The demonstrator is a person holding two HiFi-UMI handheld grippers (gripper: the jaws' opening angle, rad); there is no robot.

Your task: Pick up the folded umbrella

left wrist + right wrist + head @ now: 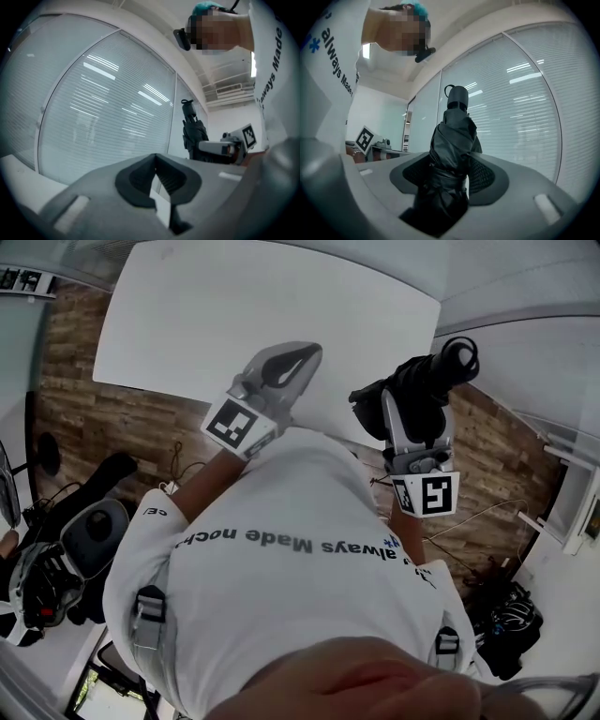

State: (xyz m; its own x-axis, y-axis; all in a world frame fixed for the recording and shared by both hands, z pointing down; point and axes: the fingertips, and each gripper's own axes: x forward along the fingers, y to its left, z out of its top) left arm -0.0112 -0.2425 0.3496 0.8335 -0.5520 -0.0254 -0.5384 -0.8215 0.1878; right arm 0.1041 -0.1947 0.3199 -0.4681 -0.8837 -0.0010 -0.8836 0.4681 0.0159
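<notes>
Head view first: shows the right gripper (419,423) clamped on the folded umbrella (439,369), raised well above the white table (187,315). Shows also the left gripper (292,360) beside it, apart from it, carrying nothing.

Left gripper view: shows its own jaws pressed together, empty, and from the side the umbrella (190,126) standing upright in the right gripper (225,147).

Right gripper view: alone shows the bite itself, both pads squeezing the soft cloth, probably low on the bundle.

To do the lift well: hold even pressure, avoid tilting, guard against slipping on the loose fabric. Shows no table here; only from the head.
</notes>
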